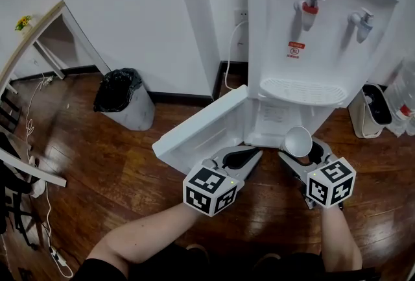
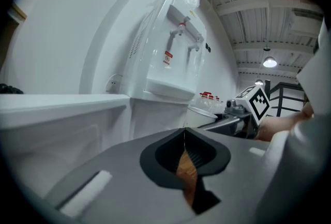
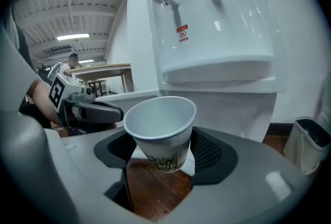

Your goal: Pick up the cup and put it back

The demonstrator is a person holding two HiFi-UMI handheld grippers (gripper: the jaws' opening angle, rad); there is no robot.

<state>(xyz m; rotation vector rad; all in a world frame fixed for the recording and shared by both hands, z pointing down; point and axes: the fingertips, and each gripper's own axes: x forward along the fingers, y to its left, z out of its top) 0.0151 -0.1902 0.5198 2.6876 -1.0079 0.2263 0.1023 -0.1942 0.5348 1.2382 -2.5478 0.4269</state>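
Note:
A white paper cup [image 1: 298, 141] with a green print sits tilted between the jaws of my right gripper [image 1: 300, 151], which is shut on it. In the right gripper view the cup [image 3: 162, 130] stands mouth up between the dark pads [image 3: 208, 153], in front of the white water dispenser [image 3: 217, 26]. My left gripper [image 1: 249, 154] hovers beside it with nothing in it, and its tips meet in the left gripper view [image 2: 185, 133]. Both grippers point at the dispenser's lower cabinet, whose door [image 1: 201, 134] hangs open to the left. The left gripper view also catches the cup [image 2: 204, 114] and the right gripper's marker cube [image 2: 256, 101].
The dispenser has a red tap [image 1: 310, 8], a blue tap [image 1: 363, 21] and a drip tray [image 1: 301, 91]. A black-lined bin [image 1: 122, 97] stands at the left wall, a small white bin [image 1: 373, 112] at the right. Cables [image 1: 39, 163] run over the wooden floor at the left.

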